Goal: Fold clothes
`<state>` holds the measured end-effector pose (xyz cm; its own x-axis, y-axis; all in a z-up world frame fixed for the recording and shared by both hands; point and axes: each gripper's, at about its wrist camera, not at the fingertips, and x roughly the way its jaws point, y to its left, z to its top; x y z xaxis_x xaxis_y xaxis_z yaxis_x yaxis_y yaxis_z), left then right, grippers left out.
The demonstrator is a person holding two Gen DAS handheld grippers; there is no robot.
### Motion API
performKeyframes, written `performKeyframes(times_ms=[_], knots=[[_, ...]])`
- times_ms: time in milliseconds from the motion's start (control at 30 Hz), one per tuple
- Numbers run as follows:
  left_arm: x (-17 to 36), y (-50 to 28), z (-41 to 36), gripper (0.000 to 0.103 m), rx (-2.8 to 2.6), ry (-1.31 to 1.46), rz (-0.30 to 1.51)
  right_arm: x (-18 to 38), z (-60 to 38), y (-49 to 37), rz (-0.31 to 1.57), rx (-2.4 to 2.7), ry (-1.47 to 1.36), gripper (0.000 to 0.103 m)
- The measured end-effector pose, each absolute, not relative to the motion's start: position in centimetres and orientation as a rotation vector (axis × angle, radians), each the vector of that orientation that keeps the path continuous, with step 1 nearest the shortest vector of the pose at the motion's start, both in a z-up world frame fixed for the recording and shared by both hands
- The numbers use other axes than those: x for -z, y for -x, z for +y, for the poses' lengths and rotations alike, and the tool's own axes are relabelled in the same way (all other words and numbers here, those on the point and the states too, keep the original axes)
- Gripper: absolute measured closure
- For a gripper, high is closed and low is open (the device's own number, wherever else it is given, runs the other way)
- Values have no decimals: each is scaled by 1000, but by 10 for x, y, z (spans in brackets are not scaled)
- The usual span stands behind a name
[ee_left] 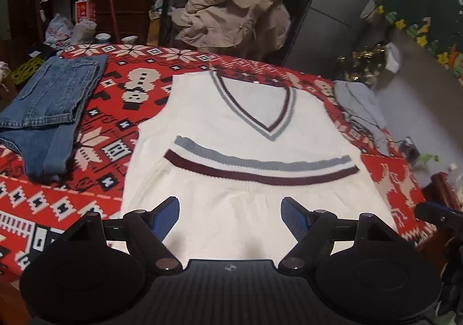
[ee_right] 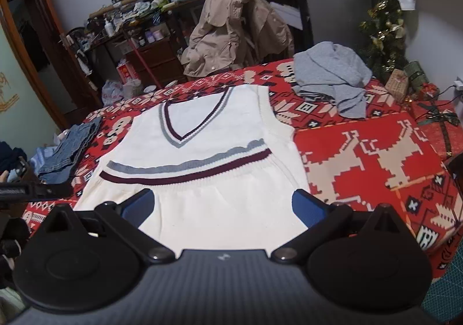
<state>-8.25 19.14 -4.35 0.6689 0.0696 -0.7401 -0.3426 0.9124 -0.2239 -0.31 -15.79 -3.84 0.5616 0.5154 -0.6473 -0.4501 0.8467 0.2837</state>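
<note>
On the red patterned blanket (ee_left: pixel 95 134), one white knit vest (ee_left: pixel 231 134) is lying flat at centre, V-neck at the far end, hem folded up so two stripes, one grey and one maroon, are crossing its middle. Two grippers are hovering over its near edge: left gripper (ee_left: pixel 230 215) is spreading its blue pads wide, gripping nothing; right gripper (ee_right: pixel 222 206) is likewise gaping wide and gripping nothing, its right pad sitting near the vest's right edge. One pair of folded jeans (ee_left: pixel 49 110) is lying left of the vest, apart from it. One crumpled grey garment (ee_right: pixel 332 79) is lying at far right, also apart. One beige jacket (ee_right: pixel 234 27) is draping over something beyond the far edge. One small Christmas tree (ee_right: pixel 385 32) is standing far right.
</note>
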Motion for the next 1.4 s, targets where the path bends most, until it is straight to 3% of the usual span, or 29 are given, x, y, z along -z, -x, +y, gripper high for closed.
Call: performKeyframes(times_ms=[100,267,333,400,533,633,833,967,1133,1233,1400], knots=[[37,67,204,30,-255,399,809,29,-149,-7,771,-540,-32,1],[33,28,228,52,-210,521,876,13,-132,-38,778,-524,25,1],[33,5,236,55,-206,482,899,9,-123,-57,791,-516,40,1],[31,-17,245,54,-195,435,910,7,-115,-79,801,-523,58,1],[21,-65,272,40,-170,336,897,4,-95,-132,812,-608,116,1],[19,-109,297,39,-152,285,923,3,-76,-182,837,-651,167,4],[38,-183,340,43,-62,303,988,22,-37,-289,929,-683,194,30],[60,-209,360,48,-35,325,1031,46,-9,-334,971,-728,227,60],[85,-232,377,48,-24,336,1075,78,20,-371,1012,-764,266,60],[94,-239,379,48,7,328,1085,94,31,-383,1042,-775,289,72],[104,-248,375,49,47,277,1107,116,44,-390,1079,-791,351,74]])
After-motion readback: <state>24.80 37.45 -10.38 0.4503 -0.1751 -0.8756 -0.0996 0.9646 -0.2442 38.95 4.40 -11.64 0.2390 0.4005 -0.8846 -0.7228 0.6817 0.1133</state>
